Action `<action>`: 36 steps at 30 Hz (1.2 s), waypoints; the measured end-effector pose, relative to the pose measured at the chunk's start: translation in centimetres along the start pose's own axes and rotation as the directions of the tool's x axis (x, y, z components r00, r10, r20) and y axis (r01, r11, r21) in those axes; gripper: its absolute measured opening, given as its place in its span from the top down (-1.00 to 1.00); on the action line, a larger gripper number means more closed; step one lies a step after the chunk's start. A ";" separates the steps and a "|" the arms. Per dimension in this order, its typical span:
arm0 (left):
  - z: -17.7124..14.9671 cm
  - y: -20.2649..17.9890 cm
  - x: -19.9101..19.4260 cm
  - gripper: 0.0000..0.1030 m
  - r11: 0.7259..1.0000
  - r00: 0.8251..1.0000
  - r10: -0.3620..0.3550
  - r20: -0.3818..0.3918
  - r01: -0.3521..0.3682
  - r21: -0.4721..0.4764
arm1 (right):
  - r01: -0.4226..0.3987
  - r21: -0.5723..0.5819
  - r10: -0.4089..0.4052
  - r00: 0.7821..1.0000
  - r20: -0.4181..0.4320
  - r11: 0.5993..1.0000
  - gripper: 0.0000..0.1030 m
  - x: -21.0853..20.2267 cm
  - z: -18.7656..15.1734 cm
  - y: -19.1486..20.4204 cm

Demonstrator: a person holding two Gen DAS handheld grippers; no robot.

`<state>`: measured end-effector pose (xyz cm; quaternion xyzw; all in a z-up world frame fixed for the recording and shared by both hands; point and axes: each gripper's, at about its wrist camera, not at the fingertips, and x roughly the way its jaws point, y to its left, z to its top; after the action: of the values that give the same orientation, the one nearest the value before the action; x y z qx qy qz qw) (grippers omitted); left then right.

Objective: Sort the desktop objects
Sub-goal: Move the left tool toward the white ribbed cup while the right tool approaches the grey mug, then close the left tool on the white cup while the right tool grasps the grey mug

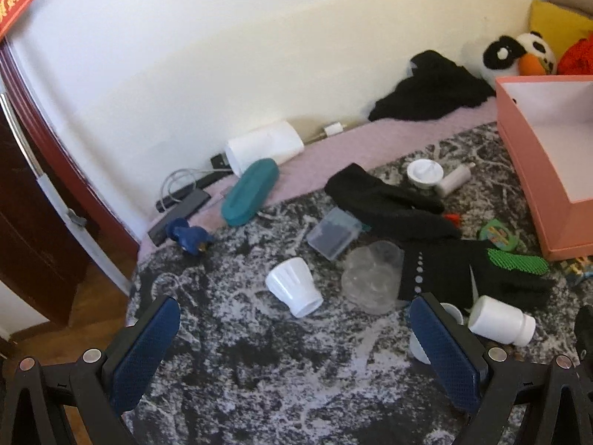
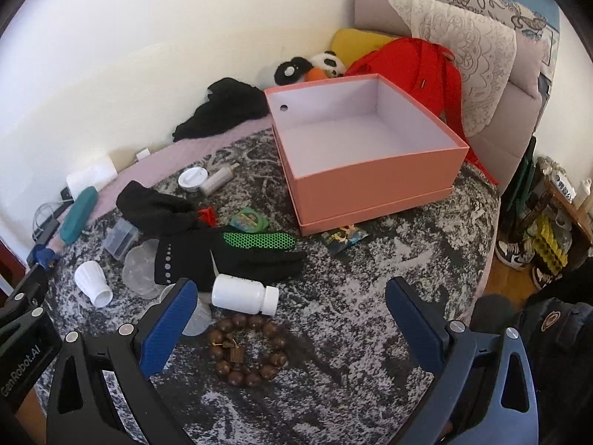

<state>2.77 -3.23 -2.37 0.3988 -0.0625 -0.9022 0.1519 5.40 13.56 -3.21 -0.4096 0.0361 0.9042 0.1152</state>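
An empty pink box (image 2: 374, 181) (image 1: 526, 155) stands at the back right of a grey marbled cloth. Scattered in front of it lie a white cup on its side (image 1: 294, 287) (image 2: 92, 283), a white pill bottle (image 2: 244, 294) (image 1: 502, 324), a brown bead bracelet (image 2: 246, 350), black gloves with green grip (image 2: 255, 252) (image 1: 481, 270), a clear crumpled cup (image 1: 372, 276) and a small clear case (image 1: 333, 233). My left gripper (image 1: 294, 311) is open above the cloth, short of the white cup. My right gripper (image 2: 291, 298) is open over the bracelet and bottle.
A teal case (image 1: 250, 193), a blue toy (image 1: 189, 237), cables and a white block (image 1: 263, 146) lie by the wall. A white lid (image 2: 192, 178), grey tube (image 2: 218, 180), green disc (image 2: 249, 219) and snack packet (image 2: 343, 237) lie mid-cloth. Panda plush (image 2: 311, 66), red bag (image 2: 415, 63) and pillows sit behind.
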 end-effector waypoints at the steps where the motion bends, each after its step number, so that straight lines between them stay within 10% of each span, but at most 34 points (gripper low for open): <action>1: -0.3 0.3 0.3 -0.99 1.000 1.000 -0.025 0.000 0.025 -0.009 | 0.005 -0.001 -0.005 1.000 -0.002 1.000 -1.00 0.1 -0.1 -0.2; 13: -5.4 2.6 5.9 -0.99 0.989 0.989 -0.149 0.004 0.149 0.005 | -0.075 0.072 0.081 0.993 -0.088 0.995 -1.00 3.3 -2.0 -2.8; 36: -4.3 2.6 13.2 -0.93 0.954 0.953 -0.292 0.075 0.284 0.096 | -0.363 -0.158 0.342 0.928 -0.146 0.918 -0.73 9.6 -3.0 7.6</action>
<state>-1.81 -9.96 -13.91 0.3693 -0.0481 -0.9281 -0.0011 -0.30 7.44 -12.64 -0.4566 0.0332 0.8845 -0.0898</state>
